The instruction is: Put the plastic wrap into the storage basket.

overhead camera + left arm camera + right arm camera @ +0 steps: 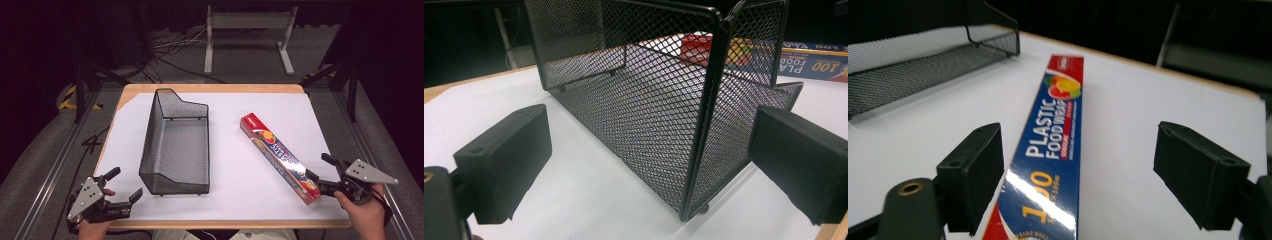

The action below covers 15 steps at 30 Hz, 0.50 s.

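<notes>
A long blue and red box of plastic food wrap [279, 156] lies slantwise on the white sheet, right of centre. My right gripper [319, 167] is open at the box's near end. In the right gripper view the box [1053, 150] runs away between the jaws, close to the left one, untouched. A black wire-mesh basket [175, 145] stands left of centre, empty. My left gripper [126, 182] is open near the table's front left corner, a little short of the basket's near corner [704, 150]. Through the mesh the box [819, 62] shows beyond.
A white sheet [235, 200] covers most of the wooden table [210, 88]. A grey metal stand [247, 35] and cables lie on the floor behind. Metal rails [55, 165] run along both sides of the table.
</notes>
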Each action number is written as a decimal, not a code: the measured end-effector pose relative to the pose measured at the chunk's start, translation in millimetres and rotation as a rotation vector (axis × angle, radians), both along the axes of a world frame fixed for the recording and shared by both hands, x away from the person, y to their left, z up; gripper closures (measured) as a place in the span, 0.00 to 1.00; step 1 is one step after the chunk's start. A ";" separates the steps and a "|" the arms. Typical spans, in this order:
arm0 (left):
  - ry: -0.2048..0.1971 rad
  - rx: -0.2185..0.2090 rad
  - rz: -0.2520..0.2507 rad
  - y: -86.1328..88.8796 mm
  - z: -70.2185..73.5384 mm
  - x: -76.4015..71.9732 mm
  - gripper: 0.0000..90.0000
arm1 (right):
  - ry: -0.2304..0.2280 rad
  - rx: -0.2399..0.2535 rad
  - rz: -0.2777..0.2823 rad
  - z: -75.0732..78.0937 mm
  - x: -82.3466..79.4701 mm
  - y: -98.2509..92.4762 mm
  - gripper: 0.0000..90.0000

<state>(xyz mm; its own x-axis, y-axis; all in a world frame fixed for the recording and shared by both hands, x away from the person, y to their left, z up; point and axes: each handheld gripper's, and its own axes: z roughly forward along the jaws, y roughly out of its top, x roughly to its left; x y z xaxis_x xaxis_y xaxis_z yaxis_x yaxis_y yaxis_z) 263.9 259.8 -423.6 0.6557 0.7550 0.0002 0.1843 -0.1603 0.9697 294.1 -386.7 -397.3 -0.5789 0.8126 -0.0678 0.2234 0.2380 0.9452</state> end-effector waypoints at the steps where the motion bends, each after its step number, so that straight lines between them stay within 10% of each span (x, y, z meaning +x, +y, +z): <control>1: 0.000 0.000 0.000 0.0 0.0 0.0 0.05 | 0.000 0.000 0.000 0.0 0.0 0.0 0.23; 5: 0.004 -0.009 0.005 1.1 -0.5 0.0 0.05 | 0.094 -0.005 0.014 4.1 10.5 2.2 0.22; 15: 0.020 -0.005 -0.004 0.4 -1.9 0.9 0.05 | 0.162 -0.050 0.017 18.0 30.0 13.0 0.15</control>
